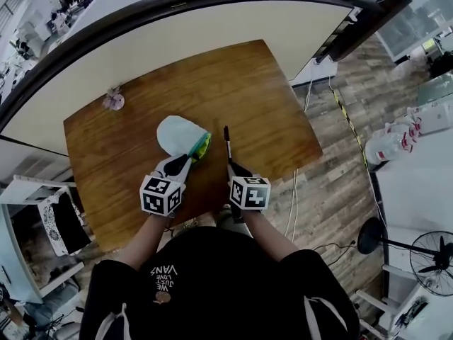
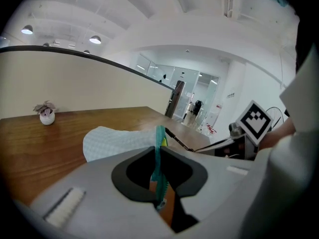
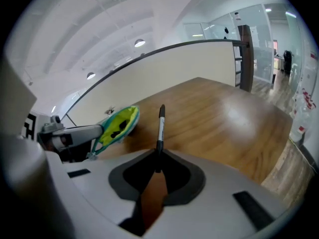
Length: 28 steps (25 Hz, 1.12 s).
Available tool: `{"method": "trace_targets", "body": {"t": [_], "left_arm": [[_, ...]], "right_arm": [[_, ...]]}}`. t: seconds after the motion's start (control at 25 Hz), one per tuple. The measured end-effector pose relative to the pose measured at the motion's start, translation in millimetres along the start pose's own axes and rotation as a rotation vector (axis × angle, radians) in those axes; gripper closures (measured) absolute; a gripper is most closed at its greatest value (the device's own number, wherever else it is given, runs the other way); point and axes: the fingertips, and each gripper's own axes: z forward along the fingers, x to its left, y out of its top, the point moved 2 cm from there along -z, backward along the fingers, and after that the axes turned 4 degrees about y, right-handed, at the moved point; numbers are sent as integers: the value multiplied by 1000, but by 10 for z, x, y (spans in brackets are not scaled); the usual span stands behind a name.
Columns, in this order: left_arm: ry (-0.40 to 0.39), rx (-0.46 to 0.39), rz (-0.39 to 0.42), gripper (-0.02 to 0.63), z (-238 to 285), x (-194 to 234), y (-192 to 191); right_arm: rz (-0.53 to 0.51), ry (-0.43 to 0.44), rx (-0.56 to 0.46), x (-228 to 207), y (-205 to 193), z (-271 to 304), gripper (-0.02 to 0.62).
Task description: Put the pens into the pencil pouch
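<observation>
Both tilted downward: left fingers [image 2: 122, 178] pinch pouch [image 1: 178, 134] rim, right fingers [image 3: 193, 179] clamp pen [image 3: 160, 126].

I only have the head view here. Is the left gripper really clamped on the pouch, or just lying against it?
Observer: Clamped. The left gripper view shows the left gripper with jaws shut on the pouch by its teal zipper edge.
Operator: Is the pouch mouth open?
Observer: Yes. The right gripper view looks into it: yellow-green lining, with dark shapes I can't identify.
Operator: And the right side?
Observer: The right gripper has its jaws shut on one end of the pen, which is clear of the pouch.
</observation>
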Motion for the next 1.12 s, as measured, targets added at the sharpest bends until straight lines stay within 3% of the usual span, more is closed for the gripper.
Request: {"method": "trace_targets", "body": {"t": [0.16, 0.48, 0.84, 1.12], "left_arm": [[-18, -2, 22, 563, 28, 30, 23], [-51, -3, 67, 563, 47, 10, 27], [-137, 6, 171, 563, -4, -270, -21], [-190, 24, 179, 563, -48, -443, -148]], "right_arm": [[1, 53, -37, 287, -71, -152, 543], [-43, 61, -36, 608, -224, -365, 543], [-76, 87, 42, 693, -314, -332, 543], [-91, 113, 53, 632, -68, -250, 543]]}}
